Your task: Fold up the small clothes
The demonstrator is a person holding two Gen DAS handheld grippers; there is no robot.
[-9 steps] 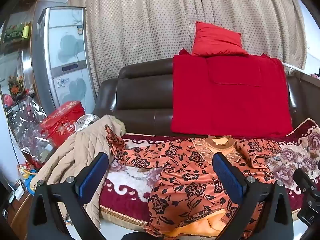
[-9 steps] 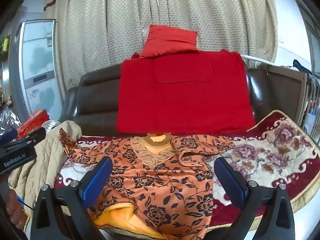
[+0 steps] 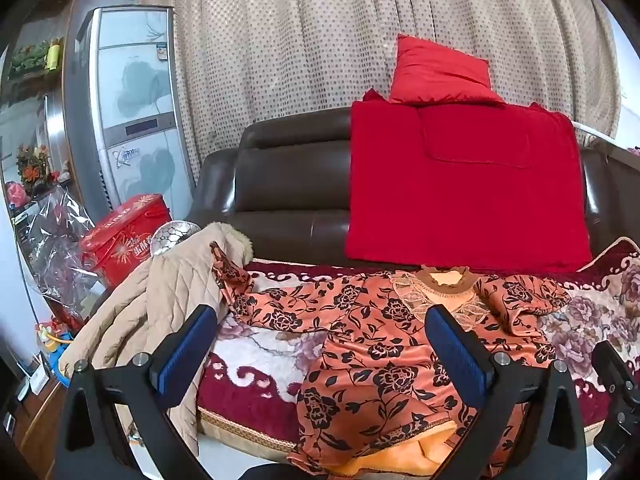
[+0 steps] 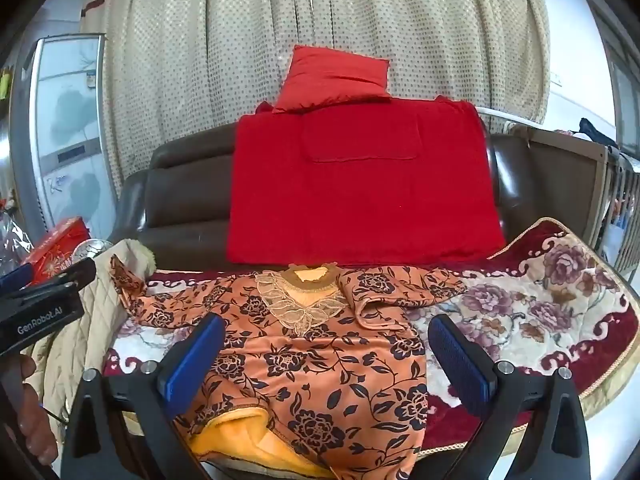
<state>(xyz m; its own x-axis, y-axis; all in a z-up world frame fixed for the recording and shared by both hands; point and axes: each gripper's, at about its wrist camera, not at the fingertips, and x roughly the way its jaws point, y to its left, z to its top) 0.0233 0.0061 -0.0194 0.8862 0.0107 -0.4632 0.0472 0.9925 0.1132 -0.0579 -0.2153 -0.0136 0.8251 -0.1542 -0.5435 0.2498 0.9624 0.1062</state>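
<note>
An orange top with black flowers and a lace collar (image 3: 384,340) (image 4: 320,360) lies spread on the sofa seat, neck toward the backrest. One sleeve stretches left onto the beige coat; the other is folded in at the right. Its hem hangs over the seat's front edge, showing yellow lining. My left gripper (image 3: 320,344) hovers open in front of the garment, nothing between its blue pads. My right gripper (image 4: 324,356) is open too, above the garment's lower half, apart from the cloth. The left gripper's body (image 4: 44,304) shows at the left edge of the right wrist view.
A quilted beige coat (image 3: 160,300) is draped over the sofa's left arm. A flowered red cover (image 4: 540,320) lies on the seat. A red blanket (image 3: 464,188) and red cushion (image 3: 436,72) sit on the backrest. A red gift box (image 3: 124,236) and tall cabinet (image 3: 132,120) stand at left.
Both views have shifted only slightly; the garment lies as before and both grippers stay open.
</note>
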